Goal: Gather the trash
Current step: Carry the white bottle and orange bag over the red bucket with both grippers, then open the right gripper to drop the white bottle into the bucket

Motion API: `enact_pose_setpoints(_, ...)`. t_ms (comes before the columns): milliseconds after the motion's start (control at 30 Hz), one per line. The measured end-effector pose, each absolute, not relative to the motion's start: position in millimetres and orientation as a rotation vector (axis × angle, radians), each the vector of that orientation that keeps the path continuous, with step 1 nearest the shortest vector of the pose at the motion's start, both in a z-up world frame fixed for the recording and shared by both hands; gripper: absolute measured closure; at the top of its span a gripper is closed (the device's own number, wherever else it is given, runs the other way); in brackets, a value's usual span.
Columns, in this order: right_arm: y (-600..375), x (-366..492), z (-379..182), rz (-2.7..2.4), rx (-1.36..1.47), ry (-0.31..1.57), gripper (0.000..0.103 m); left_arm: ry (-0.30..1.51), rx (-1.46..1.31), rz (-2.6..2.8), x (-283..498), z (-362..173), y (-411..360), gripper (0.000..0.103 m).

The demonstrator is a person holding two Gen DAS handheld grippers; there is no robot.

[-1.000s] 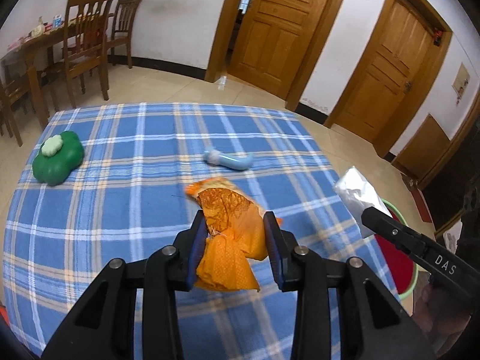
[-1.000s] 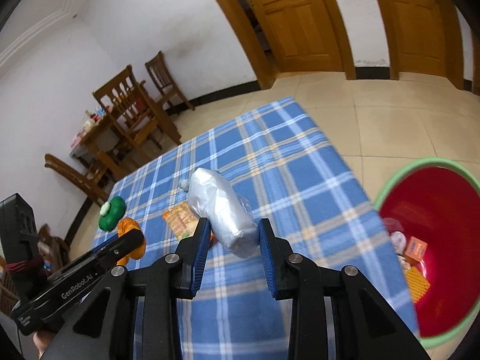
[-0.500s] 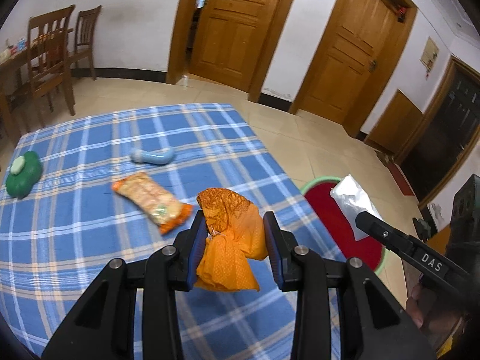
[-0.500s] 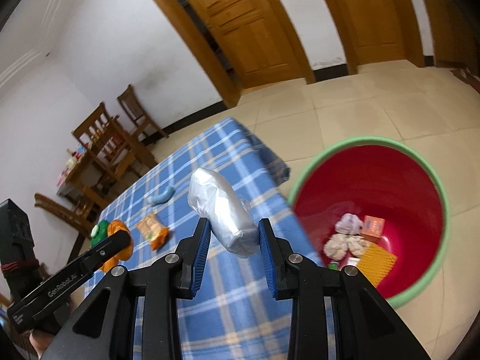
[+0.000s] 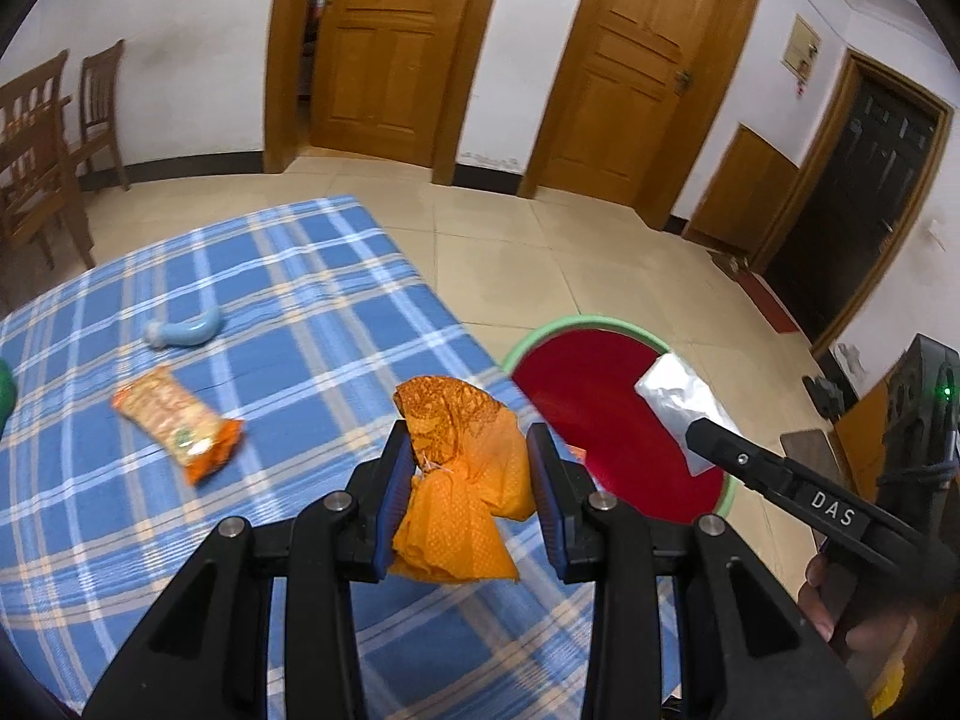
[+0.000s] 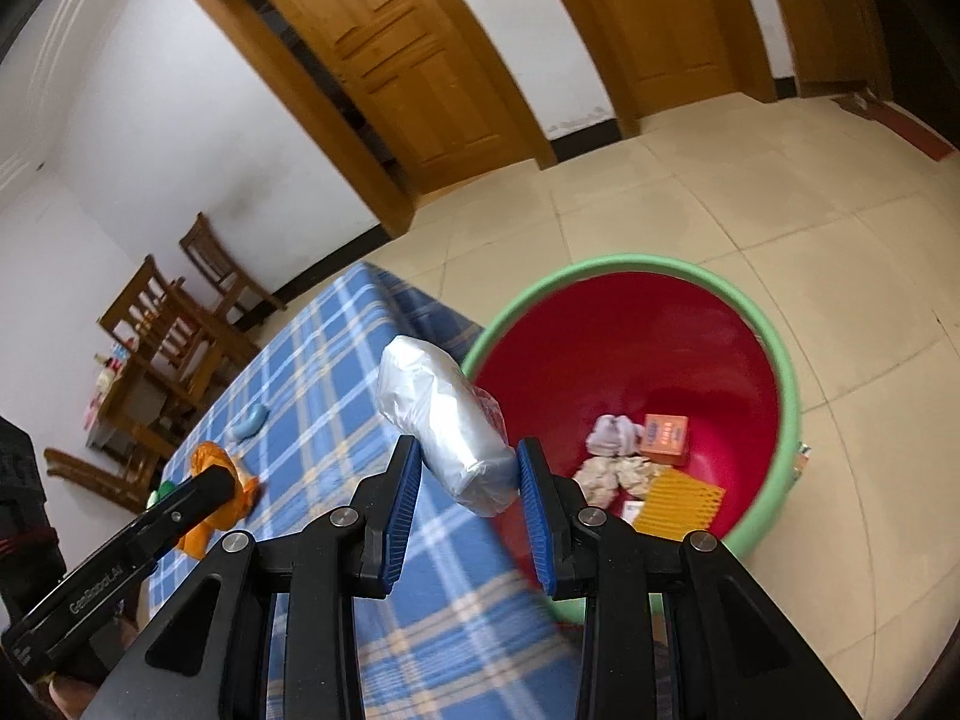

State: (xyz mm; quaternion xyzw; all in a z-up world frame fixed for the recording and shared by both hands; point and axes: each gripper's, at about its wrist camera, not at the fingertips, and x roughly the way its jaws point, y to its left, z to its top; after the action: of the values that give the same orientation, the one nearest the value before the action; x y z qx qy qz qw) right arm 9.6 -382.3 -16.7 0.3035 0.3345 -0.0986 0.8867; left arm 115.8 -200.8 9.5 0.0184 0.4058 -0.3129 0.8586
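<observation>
Both tools carried trash binward.

We see a table under a blue plaid cloth point(image 5: 312, 276). On it lie a light-blue curved toy point(image 5: 186, 333) and, nearer us, an orange snack packet point(image 5: 177, 420); a green object point(image 5: 5, 387) shows at the left edge. Beside the table, a green-rimmed red tub point(image 6: 780, 360) stands on the tiled floor point(image 6: 780, 210).
</observation>
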Motion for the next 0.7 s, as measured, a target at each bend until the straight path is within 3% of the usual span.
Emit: enact_pose_setpoints(700, -436, -15, -38, -0.327, 0.716, 0.699, 0.066, 0.884, 0.149, -0.795, 111, -10, -284, 0.065)
